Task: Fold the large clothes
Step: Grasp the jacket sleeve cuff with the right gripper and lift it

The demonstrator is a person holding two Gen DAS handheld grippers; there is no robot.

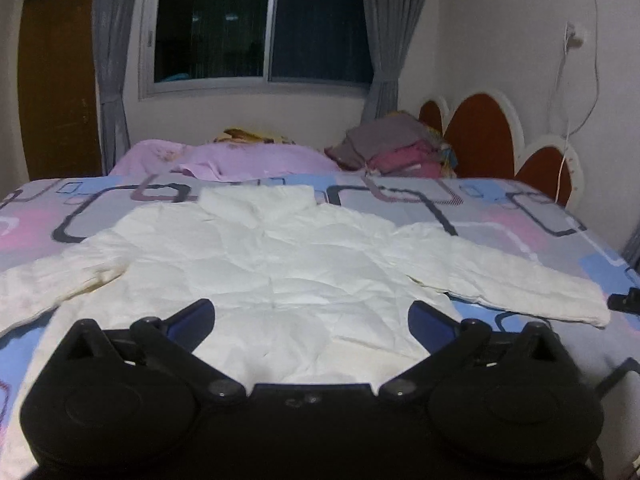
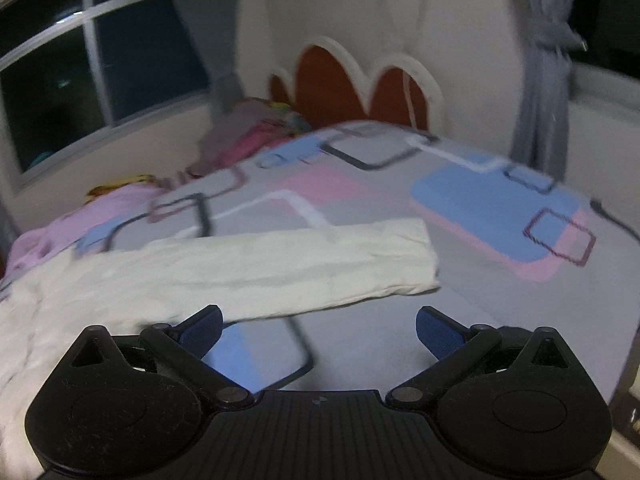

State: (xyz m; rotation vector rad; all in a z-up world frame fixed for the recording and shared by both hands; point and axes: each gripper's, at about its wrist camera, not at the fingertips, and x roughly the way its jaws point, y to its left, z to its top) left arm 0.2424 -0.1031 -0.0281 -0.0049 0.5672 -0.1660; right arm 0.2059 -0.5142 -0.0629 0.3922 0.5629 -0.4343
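Both grippers, left gripper (image 1: 311, 316) and right gripper (image 2: 319, 328), spread wide, empty, above white jacket (image 1: 280, 264).

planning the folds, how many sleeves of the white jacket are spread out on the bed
2. One sleeve reaches out to the left edge of the left wrist view. The other sleeve reaches right, its cuff near the bed's right side; both lie flat on the bedsheet.

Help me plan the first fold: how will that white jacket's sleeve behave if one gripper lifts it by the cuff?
The sleeve looks soft and creased, so it will probably droop. The jacket seems padded and light, likely dragging across the bedsheet rather than staying put.
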